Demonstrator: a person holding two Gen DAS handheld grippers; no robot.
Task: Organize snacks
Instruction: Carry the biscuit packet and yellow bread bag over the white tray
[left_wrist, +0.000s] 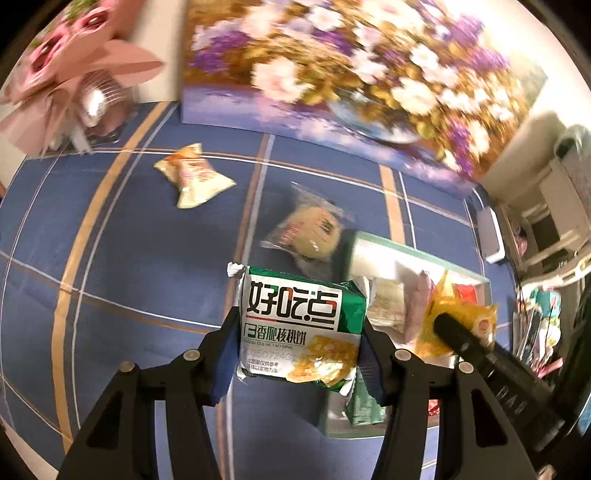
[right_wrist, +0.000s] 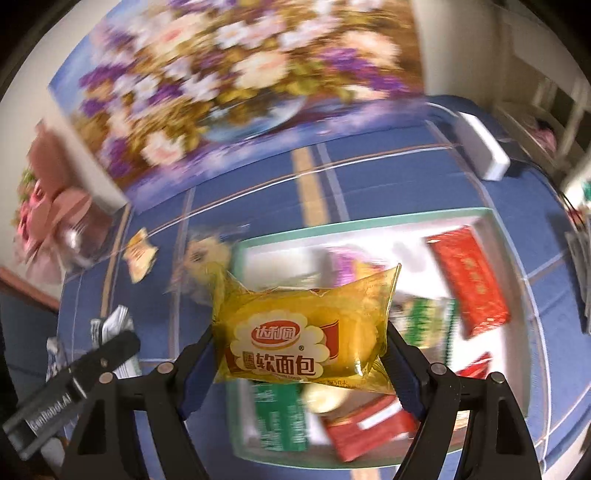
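Currently both loaded: left gripper (left_wrist: 300, 334) clamped on green biscuit packet (left_wrist: 301, 325), right gripper (right_wrist: 300, 345) clamped on yellow bread packet (right_wrist: 306, 334) directly over tray (right_wrist: 369, 224), so right is nearer; left sits tray-left above counter (left_wrist: 129, 258).

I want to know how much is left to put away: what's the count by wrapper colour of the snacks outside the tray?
Green-and-white packet, in the left gripper: 1
Yellow packet, in the right gripper: 1
Cream-and-orange packet, on the tablecloth: 1
Clear-wrapped bun, on the tablecloth: 1
Total: 4
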